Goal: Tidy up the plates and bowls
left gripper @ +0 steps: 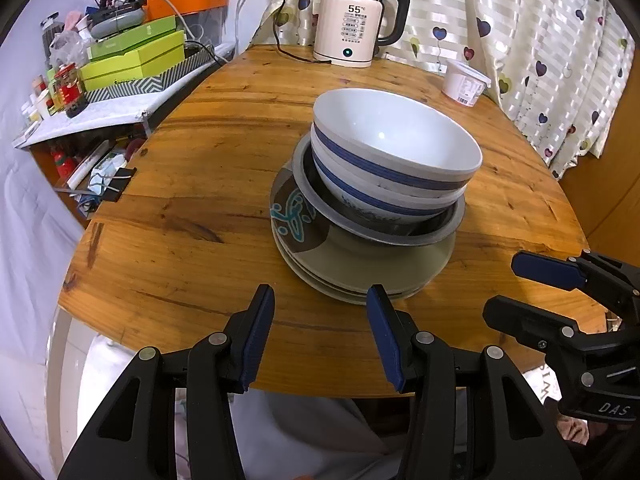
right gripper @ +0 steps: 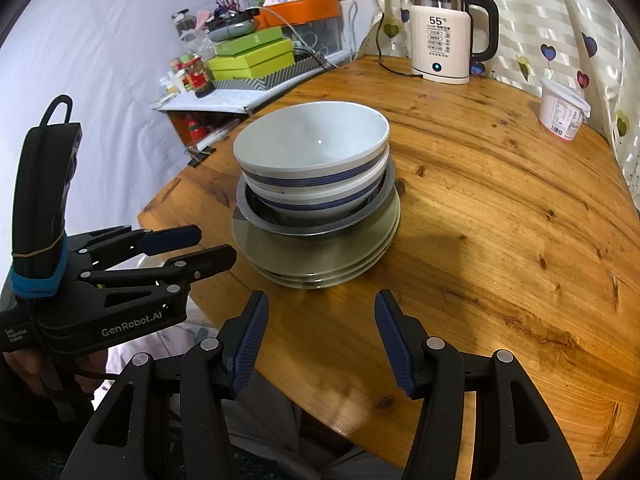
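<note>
On the round wooden desk [left gripper: 200, 184] stood one pile of dishes, near the middle of both views. At the bottom lay a few greenish plates [left gripper: 360, 264], the top one bearing a brown patch with a teal pattern on its left side in the left wrist view. On the plates sat a metal basin [left gripper: 380, 232], and inside it two white bowls [left gripper: 396, 148] with blue bands, nested one in the other and leaning slightly toward the left of that frame.

The left gripper [left gripper: 320, 300] hung at the bottom centre of its own view, above the near edge of the desk, just short of the plates. Its blue pads stood about half apart with nothing between them. In the right wrist view it showed at the lower left [right gripper: 216, 248], with a person's hand partly seen beneath it.

The right gripper [right gripper: 320, 304] sat at the bottom centre of its own view, also just short of the pile, its pads likewise about half apart and empty. In the left wrist view it appeared at the right edge [left gripper: 516, 288].

A white kettle [left gripper: 352, 20] stood at the far side of the desk, top centre, and a white tub [left gripper: 466, 80] lay to its right by the curtain [left gripper: 540, 40]. Green boxes [left gripper: 136, 56] were piled on a shelf at the upper left.
</note>
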The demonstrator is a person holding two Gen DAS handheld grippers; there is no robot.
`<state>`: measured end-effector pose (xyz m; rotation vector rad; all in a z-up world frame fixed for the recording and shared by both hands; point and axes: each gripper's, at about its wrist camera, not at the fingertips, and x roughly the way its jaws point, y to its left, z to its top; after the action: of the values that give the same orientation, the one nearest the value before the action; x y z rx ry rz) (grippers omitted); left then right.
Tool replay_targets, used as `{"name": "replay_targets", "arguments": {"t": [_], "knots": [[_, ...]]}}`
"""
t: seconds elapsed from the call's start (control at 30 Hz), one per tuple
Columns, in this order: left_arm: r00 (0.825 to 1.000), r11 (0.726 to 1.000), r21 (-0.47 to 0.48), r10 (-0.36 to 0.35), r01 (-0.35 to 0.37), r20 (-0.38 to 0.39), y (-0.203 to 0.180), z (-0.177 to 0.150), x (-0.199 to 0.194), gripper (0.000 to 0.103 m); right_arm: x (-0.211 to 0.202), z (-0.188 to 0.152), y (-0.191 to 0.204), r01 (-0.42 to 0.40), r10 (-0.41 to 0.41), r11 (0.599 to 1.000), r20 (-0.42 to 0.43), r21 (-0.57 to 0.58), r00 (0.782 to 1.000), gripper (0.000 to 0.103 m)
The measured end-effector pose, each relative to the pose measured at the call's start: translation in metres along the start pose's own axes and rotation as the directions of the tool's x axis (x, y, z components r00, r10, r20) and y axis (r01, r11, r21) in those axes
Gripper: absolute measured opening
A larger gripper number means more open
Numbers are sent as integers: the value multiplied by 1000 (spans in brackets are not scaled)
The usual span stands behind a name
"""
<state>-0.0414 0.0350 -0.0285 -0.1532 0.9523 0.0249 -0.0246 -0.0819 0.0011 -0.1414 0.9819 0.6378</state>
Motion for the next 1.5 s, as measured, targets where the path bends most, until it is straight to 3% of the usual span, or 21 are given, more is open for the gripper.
{"name": "replay_targets", "arguments": {"t": [1.5], "knots": [[1000, 1000, 9, 17, -17, -21, 0, -1, 6, 49, 0, 0, 0, -1, 1, 1000, -1, 2, 1000, 56]]}}
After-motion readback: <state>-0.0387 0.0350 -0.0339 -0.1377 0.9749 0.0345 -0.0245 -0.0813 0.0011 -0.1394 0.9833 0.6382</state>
